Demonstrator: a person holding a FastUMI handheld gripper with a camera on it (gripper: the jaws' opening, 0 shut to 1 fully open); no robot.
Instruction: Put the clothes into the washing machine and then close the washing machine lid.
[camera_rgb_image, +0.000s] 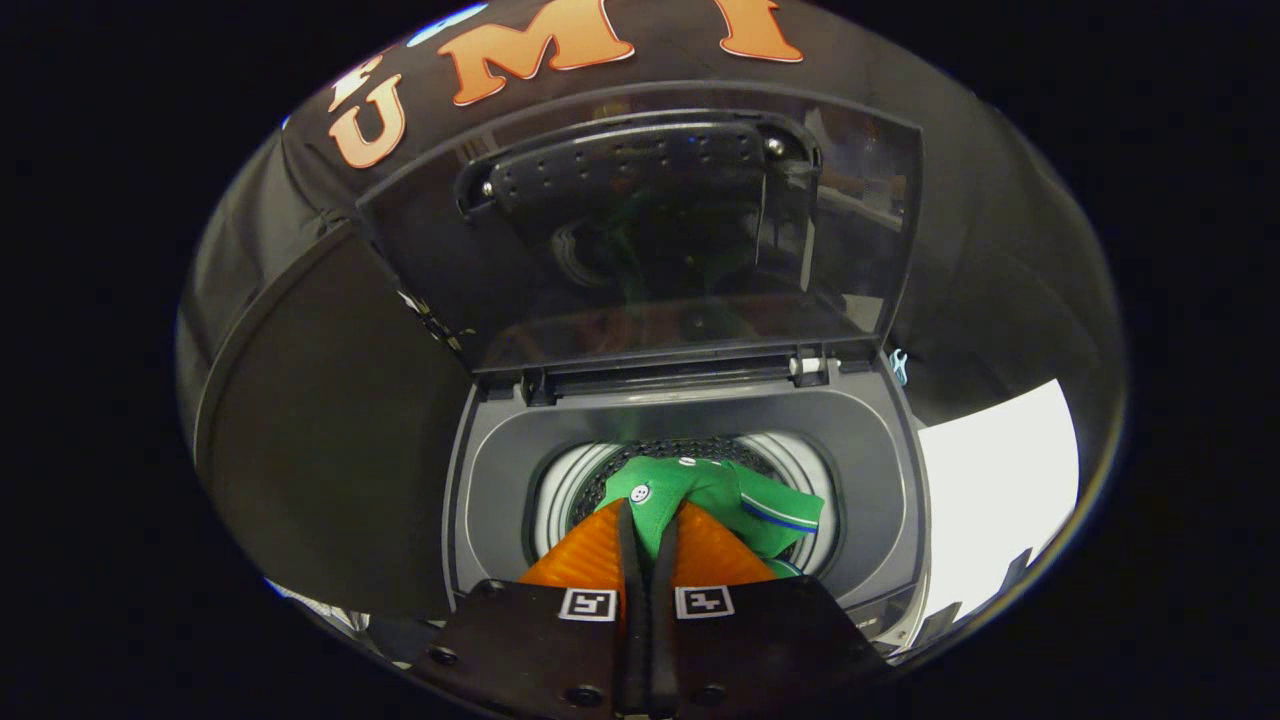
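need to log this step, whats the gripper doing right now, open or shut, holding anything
Gripper: shut on the green garment, both fingers pinching the fabric above the open washing machine drum.

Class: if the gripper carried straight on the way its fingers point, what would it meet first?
The gripper, shut on the green shirt, points down into the washing machine drum. Probably the drum's inside comes first; depth is unclear.

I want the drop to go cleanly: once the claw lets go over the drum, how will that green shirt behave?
The green shirt, pinched in the shut claw, bunches and folds, so it is probably floppy and will likely slump into the drum. It looks like thin cloth, probably light. Part lies toward the drum's rim, so it may snag there.
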